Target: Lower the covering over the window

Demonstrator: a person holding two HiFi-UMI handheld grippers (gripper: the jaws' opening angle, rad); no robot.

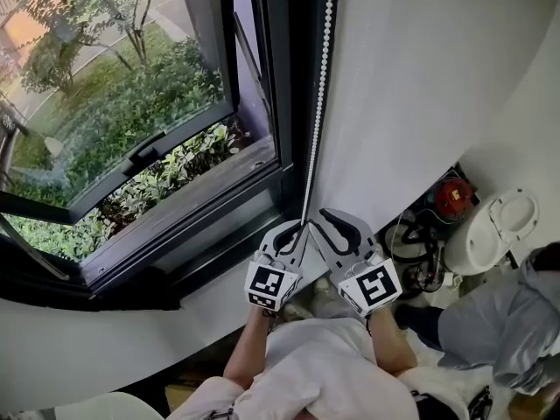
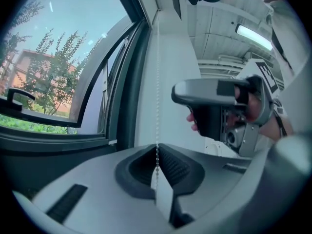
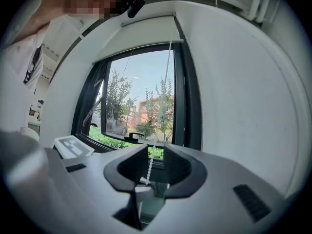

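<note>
White bead chain (image 1: pixel 319 103): my left gripper (image 1: pixel 296 231) pinches it to hold tension. My right gripper (image 1: pixel 335 223) gapes around it, probably ready to regrip.

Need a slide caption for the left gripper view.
Left tool clamped on the bead chain beside the open window, right tool above.

I am counting two claws, my left claw (image 1: pixel 293 233) and my right claw (image 1: pixel 339 226), one bead chain (image 1: pixel 320 86), one open window (image 1: pixel 131 86) and one window handle (image 1: pixel 147 151).
</note>
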